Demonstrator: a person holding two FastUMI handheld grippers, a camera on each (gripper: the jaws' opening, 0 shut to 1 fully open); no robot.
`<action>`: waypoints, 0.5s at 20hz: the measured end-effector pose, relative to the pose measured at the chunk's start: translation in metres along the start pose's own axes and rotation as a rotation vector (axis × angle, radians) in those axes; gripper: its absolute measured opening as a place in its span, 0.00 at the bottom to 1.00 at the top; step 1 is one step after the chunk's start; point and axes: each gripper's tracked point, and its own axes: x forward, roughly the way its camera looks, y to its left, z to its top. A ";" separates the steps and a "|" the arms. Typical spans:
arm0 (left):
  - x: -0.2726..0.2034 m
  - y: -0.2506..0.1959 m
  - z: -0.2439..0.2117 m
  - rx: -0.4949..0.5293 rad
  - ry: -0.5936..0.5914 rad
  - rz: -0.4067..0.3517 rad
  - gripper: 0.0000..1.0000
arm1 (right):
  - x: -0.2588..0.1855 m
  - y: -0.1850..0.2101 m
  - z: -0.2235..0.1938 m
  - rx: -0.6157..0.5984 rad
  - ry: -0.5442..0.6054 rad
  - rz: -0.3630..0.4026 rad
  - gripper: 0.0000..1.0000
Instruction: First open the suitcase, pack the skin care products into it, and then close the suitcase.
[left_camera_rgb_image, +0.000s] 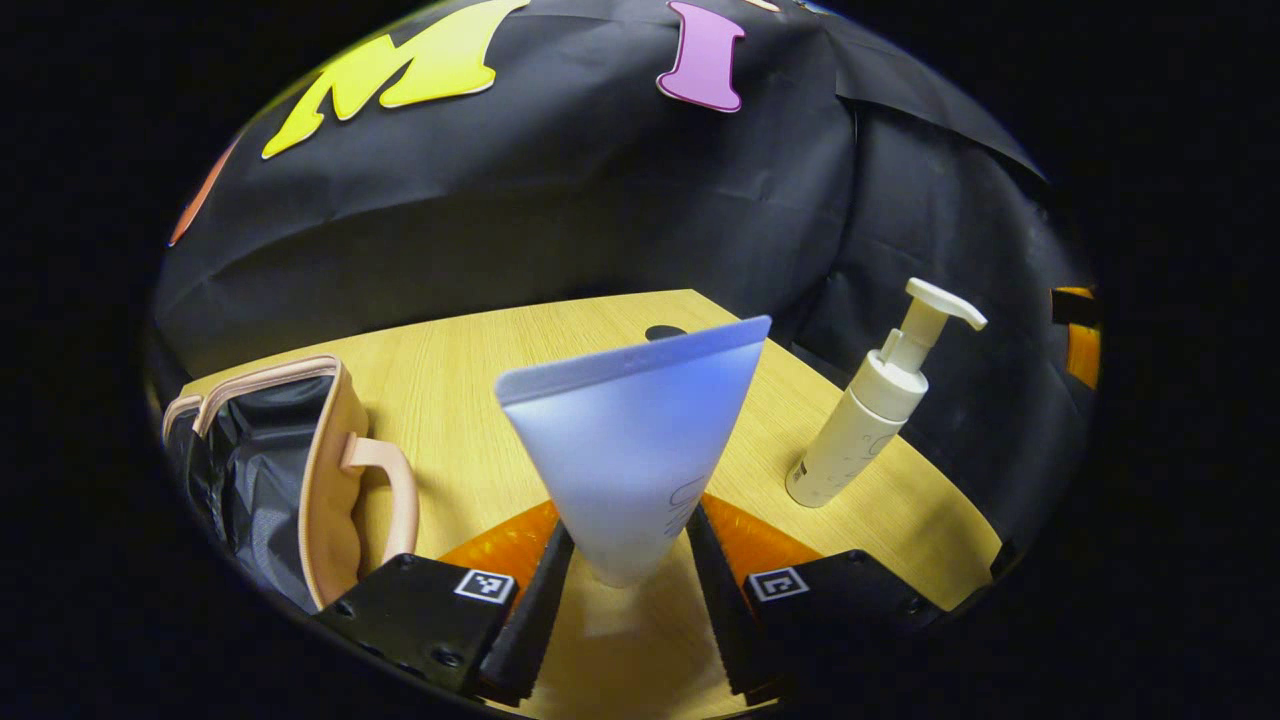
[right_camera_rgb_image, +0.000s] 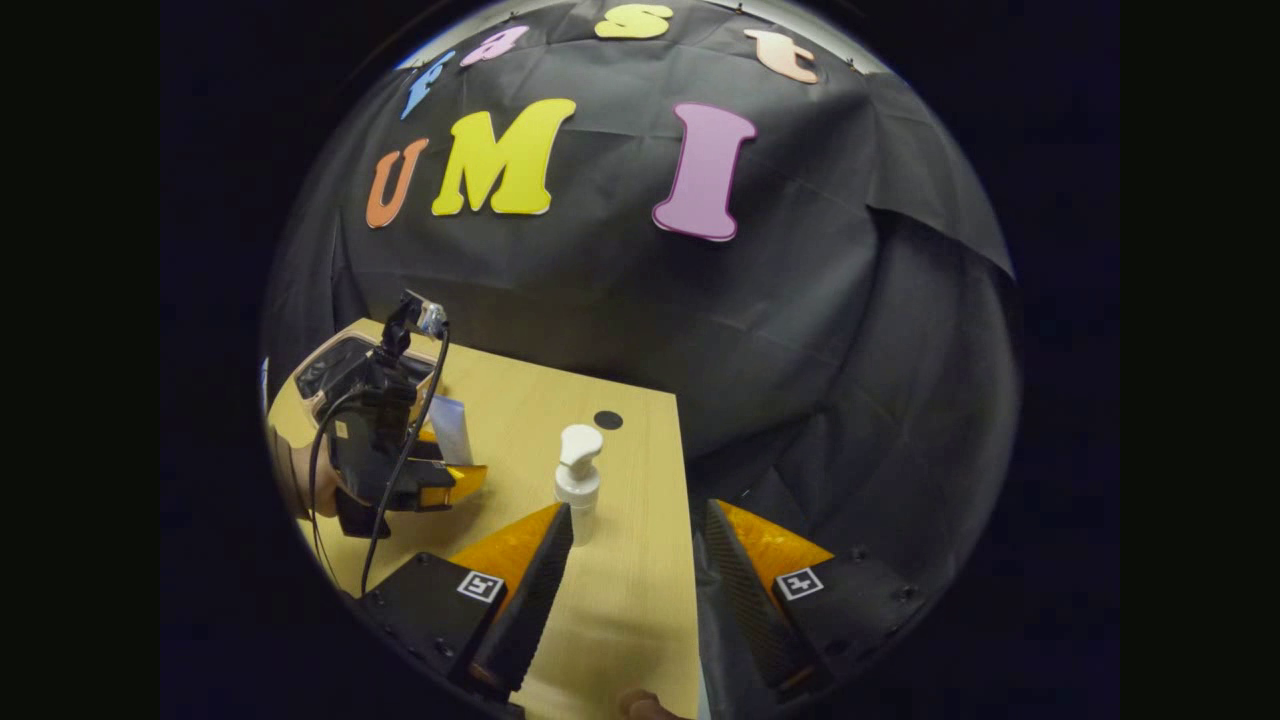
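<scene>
A pale blue squeeze tube (left_camera_rgb_image: 640, 440) stands crimped end up between the fingers of my left gripper (left_camera_rgb_image: 630, 525), which is shut on its lower part and holds it just above the table. The pink suitcase (left_camera_rgb_image: 330, 470) lies open at the left, showing its black lining and its handle. A cream pump bottle (left_camera_rgb_image: 870, 410) stands upright at the right. In the right gripper view, my right gripper (right_camera_rgb_image: 637, 508) is open over the table's right edge, with the pump bottle (right_camera_rgb_image: 578, 480) just beyond its left finger. Farther left, a hand holds the left gripper (right_camera_rgb_image: 440, 485) with the tube (right_camera_rgb_image: 452, 428).
The wooden table (left_camera_rgb_image: 450, 400) has a small black dot (left_camera_rgb_image: 665, 332) near its far edge. Its right edge (right_camera_rgb_image: 685, 560) runs between my right gripper's fingers, with the black booth cloth beyond. A cable hangs from the left gripper's camera (right_camera_rgb_image: 400, 440).
</scene>
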 end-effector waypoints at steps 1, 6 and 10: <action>0.001 0.001 0.001 0.007 -0.004 0.004 0.67 | 0.004 0.004 -0.004 0.009 0.001 0.016 0.80; 0.004 0.002 0.004 0.019 -0.010 0.016 0.55 | 0.038 0.027 -0.019 0.088 0.042 0.096 0.80; -0.006 -0.005 0.006 -0.022 -0.022 -0.001 0.52 | 0.076 0.046 -0.033 0.115 0.074 0.144 0.80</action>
